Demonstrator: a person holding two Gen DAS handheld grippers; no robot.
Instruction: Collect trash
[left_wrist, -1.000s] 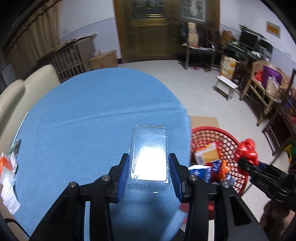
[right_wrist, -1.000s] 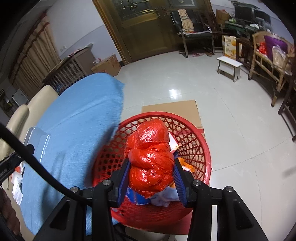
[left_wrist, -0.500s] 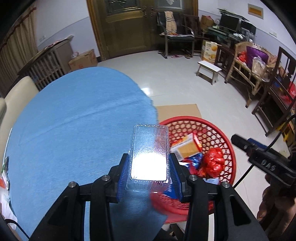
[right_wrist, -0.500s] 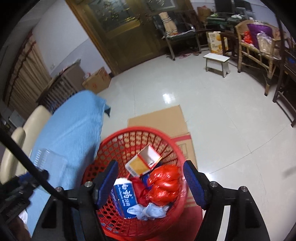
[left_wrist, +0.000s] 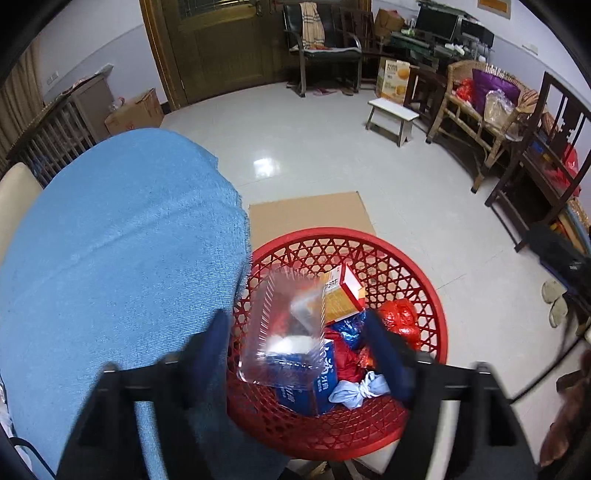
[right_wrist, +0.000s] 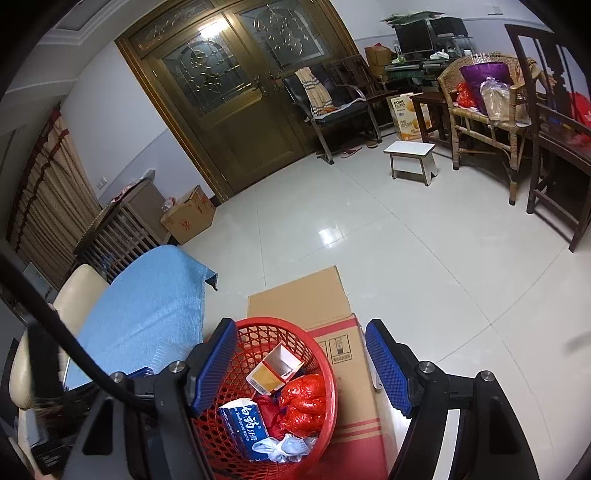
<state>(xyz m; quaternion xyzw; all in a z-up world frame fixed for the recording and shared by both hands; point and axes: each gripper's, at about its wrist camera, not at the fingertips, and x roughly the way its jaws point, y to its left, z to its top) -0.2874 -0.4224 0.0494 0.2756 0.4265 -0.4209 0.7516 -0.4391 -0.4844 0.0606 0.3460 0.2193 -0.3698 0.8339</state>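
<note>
Left hand-held gripper (left_wrist: 295, 343): my jaws are opening right now, and the clear plastic tray (left_wrist: 286, 328) sits between them, tilted and blurred, with no pad pressing on it, so I read it as let go.
Clear plastic tray: it hangs over the near-left part of the red basket (left_wrist: 436, 306), just past the edge of the blue surface (left_wrist: 110, 251); I judge it is dropping in, which is why I brought it past that edge first.
Right hand-held gripper (right_wrist: 301, 363): spread wide, nothing between the blue pads; it points over the basket from higher up, out of the way of the tray.
Red basket: it stands on the floor on flattened cardboard (left_wrist: 306, 214), tight against the surface on its left, so trash only needs a short carry off the edge.
Count, baskets: one.
Count, trays: one, the clear one.
Count, boxes in the basket: two that I can tell, an orange-and-white carton (left_wrist: 340, 295) lying open-ended at the far side and a blue-and-white toothpaste box (right_wrist: 243, 424) nearer me.
Count, red bags: one crumpled red plastic bag (right_wrist: 304, 404) at the right; other red scraps below are too tangled to count.
Count, pale knotted bundle (left_wrist: 360, 387): one, at the near rim.
Blue surface: the part I can see carries no more trash, though its near-left end is cut off from view.
Progress: mostly done, I reckon.
</note>
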